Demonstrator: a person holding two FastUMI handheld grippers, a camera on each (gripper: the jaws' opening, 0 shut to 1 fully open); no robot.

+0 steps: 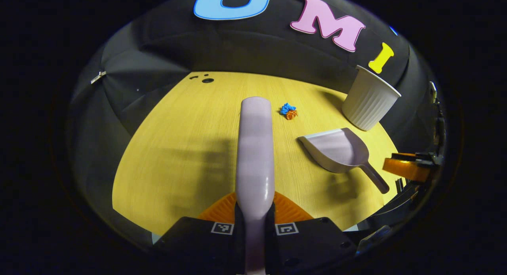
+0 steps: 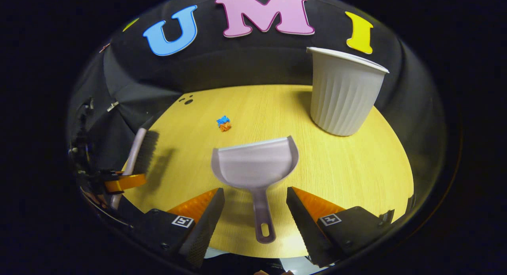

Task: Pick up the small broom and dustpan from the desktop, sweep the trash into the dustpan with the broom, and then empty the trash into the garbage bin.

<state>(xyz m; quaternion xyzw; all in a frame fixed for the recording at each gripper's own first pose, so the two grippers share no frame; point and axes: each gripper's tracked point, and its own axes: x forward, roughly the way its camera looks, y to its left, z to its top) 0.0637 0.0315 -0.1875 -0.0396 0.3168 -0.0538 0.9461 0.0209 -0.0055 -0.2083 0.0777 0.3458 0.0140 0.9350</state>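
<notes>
With the left gripper [image 1: 254,223] clamped on the broom [image 1: 255,148] for sweeping, the right gripper [image 2: 255,211] hangs spread, straddling the dustpan [image 2: 255,162] handle near the desk's [image 2: 356,168] front edge.

A pale yellow wood-grain desktop [image 2: 340,168] spreads ahead of both tools, lit from above so shadows fall on it. At its far edge are small dark holes [image 1: 207,80]. Black cloth wall [image 1: 253,53] rises beyond, creased and folded

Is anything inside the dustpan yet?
No. The dustpan lies empty on the desk, its scoop bare. The blue-and-orange trash sits on the wood beyond it. The bin's interior is hidden by its wall.
</notes>
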